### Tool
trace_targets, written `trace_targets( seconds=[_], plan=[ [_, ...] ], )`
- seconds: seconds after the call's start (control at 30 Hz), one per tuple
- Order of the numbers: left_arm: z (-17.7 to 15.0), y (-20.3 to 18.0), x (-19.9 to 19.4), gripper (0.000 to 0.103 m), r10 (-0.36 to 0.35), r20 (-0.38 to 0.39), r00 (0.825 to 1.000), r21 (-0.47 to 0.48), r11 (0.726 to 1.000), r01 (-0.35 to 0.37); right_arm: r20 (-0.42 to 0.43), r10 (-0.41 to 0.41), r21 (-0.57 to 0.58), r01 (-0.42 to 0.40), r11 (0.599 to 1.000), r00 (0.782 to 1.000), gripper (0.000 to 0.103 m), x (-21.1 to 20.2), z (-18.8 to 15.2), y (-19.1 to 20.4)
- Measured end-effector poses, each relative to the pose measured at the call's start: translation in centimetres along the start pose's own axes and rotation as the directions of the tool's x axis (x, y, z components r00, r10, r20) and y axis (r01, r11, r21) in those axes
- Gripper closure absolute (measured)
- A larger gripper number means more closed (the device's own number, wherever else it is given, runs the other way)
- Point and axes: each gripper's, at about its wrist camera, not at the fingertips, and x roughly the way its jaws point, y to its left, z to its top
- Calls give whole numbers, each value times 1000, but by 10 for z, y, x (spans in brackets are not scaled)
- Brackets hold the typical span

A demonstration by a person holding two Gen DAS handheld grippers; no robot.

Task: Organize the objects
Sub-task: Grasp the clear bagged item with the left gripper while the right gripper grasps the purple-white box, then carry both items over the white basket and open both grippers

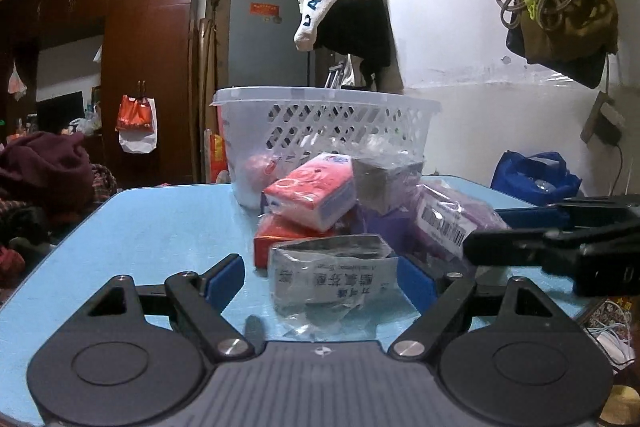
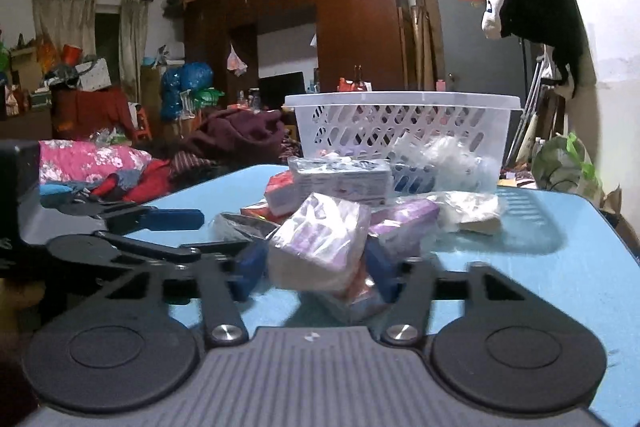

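A pile of small packets lies on the light blue table [image 1: 152, 227] in front of a white perforated basket [image 1: 328, 123]. In the left wrist view my left gripper [image 1: 320, 279] is open around a grey foil packet [image 1: 332, 279] with printed characters; the right pad touches it, the left pad stands apart. Red tissue packs [image 1: 312, 195] and purple packets [image 1: 452, 223] lie behind it. In the right wrist view my right gripper [image 2: 316, 267] has its blue pads against both sides of a clear-wrapped purple and white packet [image 2: 320, 243]. The basket [image 2: 404, 127] stands behind the pile.
The right gripper's black arm [image 1: 560, 247] reaches in from the right edge of the left wrist view. The left gripper [image 2: 120, 223] shows at the left in the right wrist view. Clothes [image 2: 92, 163] are heaped past the table's left edge. A blue bag [image 1: 536, 179] sits beyond the right edge.
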Motion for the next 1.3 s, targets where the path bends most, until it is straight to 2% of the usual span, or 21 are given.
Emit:
trace_targets(
  seconds=[0.17,0.3,0.43,0.47,0.5,0.6,0.8,0.93,0.97,1.03,1.1,1.3],
  plan=[
    [-5,-11,12,17,34,-13,999,31,999,-33,19,-4,27,3,1000,1000,47,-2,2,-9],
    [-5,-12,14,17,37,-15,999,25,999,-37,-13,-16,-6,16,1000,1000,46,13,1,-2],
    [-5,-9,14,18,41,7,999,16,999,-42,-12,-40,-26,40,999,999,49,15,-3,2],
    [-6,-9,12,28,42,25,999,17,999,-42,-2,-44,-32,44,999,999,49,12,-4,2],
    [-6,-9,11,45,51,38,998,22,998,-52,12,-45,-35,45,998,999,49,8,-4,2],
    [-6,-7,6,55,45,65,997,17,999,-46,59,-45,-29,47,998,997,49,-8,-3,1],
    [-8,-8,0,60,40,72,997,41,998,-43,71,-96,1,96,995,993,49,-15,-3,-17],
    [-13,-16,3,57,23,38,999,126,992,-27,57,-97,29,96,995,994,49,-15,-5,-30],
    [-15,-16,2,55,28,49,998,126,991,-34,58,-100,32,99,995,993,49,-15,-5,-32],
    [-16,-16,3,58,20,51,998,120,992,-26,60,-109,33,107,994,992,49,-16,-5,-32],
    [-15,-14,-1,66,14,72,997,103,994,-21,63,-111,34,109,993,992,49,-17,-5,-33],
    [-7,-5,-22,68,-14,170,985,50,999,6,93,-125,36,123,992,988,49,-24,-1,-34]
  ],
)
